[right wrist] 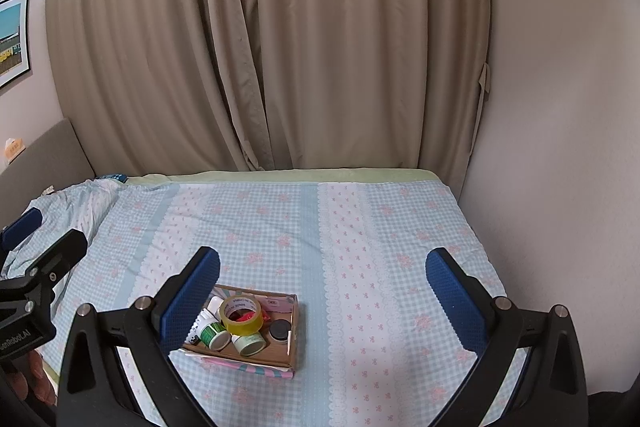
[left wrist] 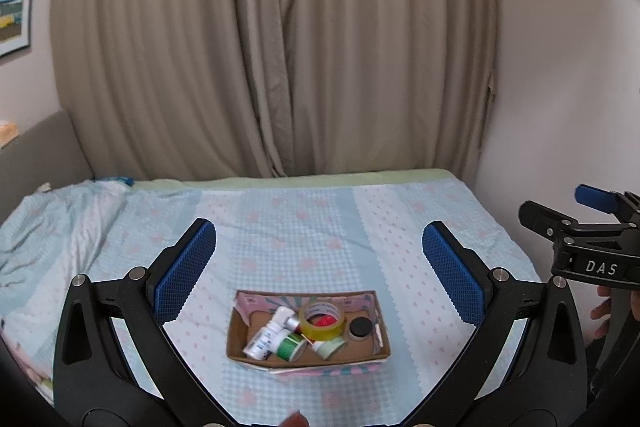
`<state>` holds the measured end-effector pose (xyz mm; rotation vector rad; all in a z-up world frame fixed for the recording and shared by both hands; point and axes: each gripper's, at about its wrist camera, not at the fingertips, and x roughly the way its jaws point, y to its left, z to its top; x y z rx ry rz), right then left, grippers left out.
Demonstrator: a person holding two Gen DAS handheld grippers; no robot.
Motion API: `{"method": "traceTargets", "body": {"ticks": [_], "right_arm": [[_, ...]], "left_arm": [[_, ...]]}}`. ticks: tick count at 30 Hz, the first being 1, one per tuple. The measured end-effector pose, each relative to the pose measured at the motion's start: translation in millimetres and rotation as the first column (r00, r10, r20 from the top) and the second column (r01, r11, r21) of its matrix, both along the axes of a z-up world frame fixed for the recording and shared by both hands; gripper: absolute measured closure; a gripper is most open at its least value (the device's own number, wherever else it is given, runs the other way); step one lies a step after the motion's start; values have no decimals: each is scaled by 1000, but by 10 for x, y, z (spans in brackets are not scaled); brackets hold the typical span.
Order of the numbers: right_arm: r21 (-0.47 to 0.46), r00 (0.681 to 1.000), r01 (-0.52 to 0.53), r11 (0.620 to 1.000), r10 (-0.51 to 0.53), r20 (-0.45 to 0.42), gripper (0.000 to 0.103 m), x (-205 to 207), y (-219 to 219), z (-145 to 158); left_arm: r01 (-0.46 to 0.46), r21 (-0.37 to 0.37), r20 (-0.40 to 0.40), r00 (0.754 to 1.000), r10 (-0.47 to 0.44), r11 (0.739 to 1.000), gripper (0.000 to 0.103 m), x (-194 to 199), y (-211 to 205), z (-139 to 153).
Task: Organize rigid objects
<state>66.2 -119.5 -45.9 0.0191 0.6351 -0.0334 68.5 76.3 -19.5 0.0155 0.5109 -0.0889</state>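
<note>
A shallow cardboard box (left wrist: pixel 236 331) (right wrist: pixel 294 331) lies on the bed. It holds a yellow tape roll (left wrist: pixel 322 321) (right wrist: pixel 243 315), small white and green bottles (left wrist: pixel 290 345) (right wrist: pixel 214 335), a round black lid (left wrist: pixel 361 327) (right wrist: pixel 279 329) and something red inside the roll. My left gripper (left wrist: pixel 320 267) is open and empty above the box. My right gripper (right wrist: pixel 324 291) is open and empty, the box by its left finger. The right gripper also shows at the right edge of the left wrist view (left wrist: pixel 592 227).
The bed has a light blue checked sheet (right wrist: pixel 360 227) with a rumpled blanket (left wrist: pixel 60 223) at the left. Beige curtains (left wrist: pixel 280 47) hang behind it. A white wall (right wrist: pixel 560 147) borders the right side. A grey headboard (right wrist: pixel 44 155) stands at the left.
</note>
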Motion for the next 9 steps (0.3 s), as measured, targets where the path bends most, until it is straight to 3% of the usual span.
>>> {"method": "traceTargets", "body": {"ticks": [9], "right_arm": [[6, 1000, 0, 1000, 0, 2, 0, -5, -10, -1]], "left_arm": [[1, -17, 40, 999, 0, 1000, 0, -94, -6, 26]]}}
